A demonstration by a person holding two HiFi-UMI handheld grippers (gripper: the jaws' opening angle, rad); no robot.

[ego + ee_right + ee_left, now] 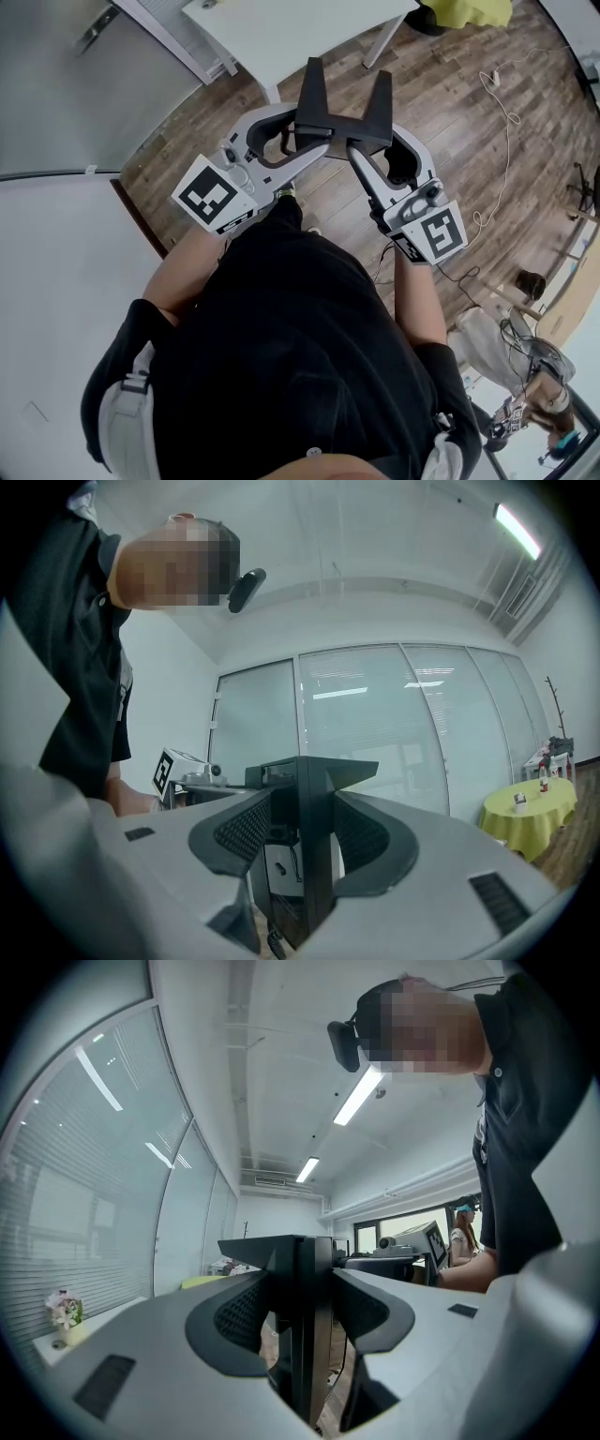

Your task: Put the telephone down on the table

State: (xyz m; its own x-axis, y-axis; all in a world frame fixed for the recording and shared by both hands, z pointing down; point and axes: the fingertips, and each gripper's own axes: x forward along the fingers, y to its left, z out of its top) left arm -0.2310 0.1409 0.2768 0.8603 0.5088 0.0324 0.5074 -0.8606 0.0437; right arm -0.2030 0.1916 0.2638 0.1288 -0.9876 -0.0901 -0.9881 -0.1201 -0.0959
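Left tongs [309, 134] and right tongs [375, 141] grip the telephone [312, 94], long axis crosswise.

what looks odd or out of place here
Nothing is spilled or broken. The one loose end is a white cable snaking across the wooden floor at the right. The black U-shaped object hangs clamped between the left gripper and right gripper, short of the white table.
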